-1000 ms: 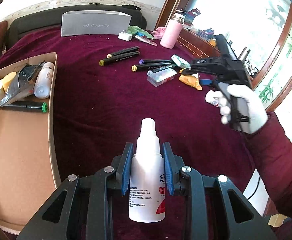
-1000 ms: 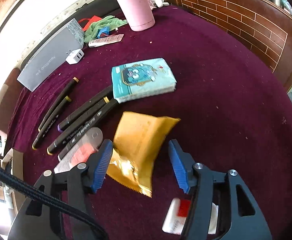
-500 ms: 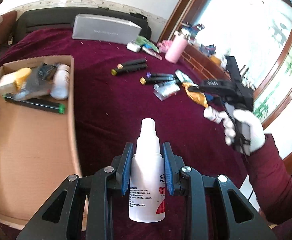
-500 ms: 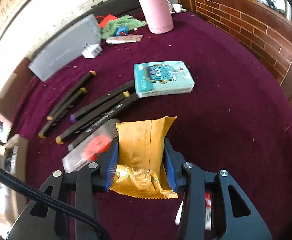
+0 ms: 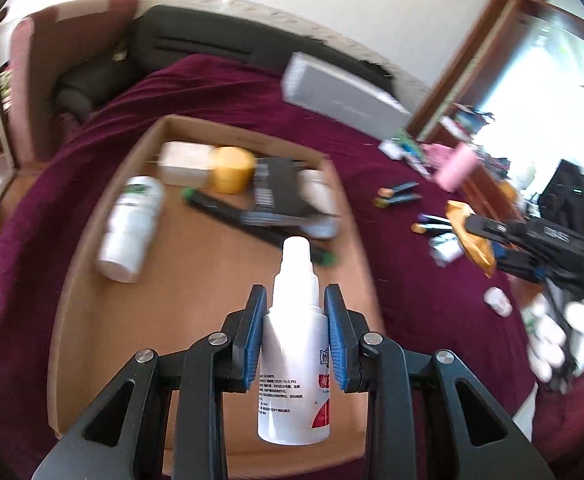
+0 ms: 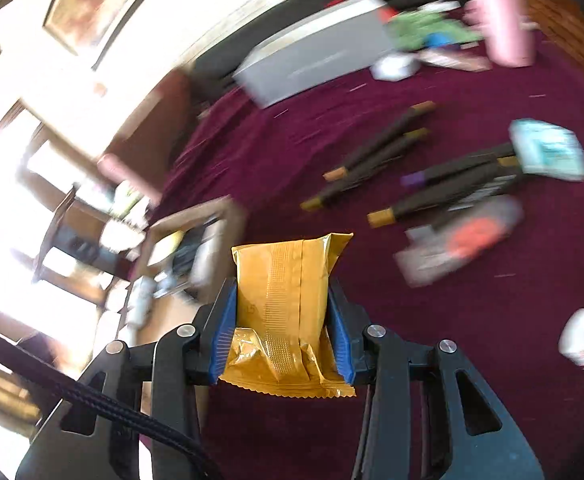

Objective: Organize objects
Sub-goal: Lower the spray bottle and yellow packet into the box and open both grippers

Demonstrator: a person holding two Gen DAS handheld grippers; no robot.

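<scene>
My left gripper is shut on a white spray bottle, held upright above the brown floor of an open cardboard box. My right gripper is shut on a gold snack packet, which hangs clear of the maroon cloth. In the left wrist view, that gripper and its gold packet show at the right, held by a white-gloved hand. In the right wrist view, the cardboard box lies beyond and left of the packet.
Inside the box lie a white bottle, a yellow item, a black packet and a green-capped marker. On the cloth are several dark markers, a teal tissue pack, a clear case, a grey carton and a pink flask.
My right gripper closed on the gold packet, lifted it off the cloth and swung left. My left gripper carried the spray bottle leftward from over the cloth to over the box.
</scene>
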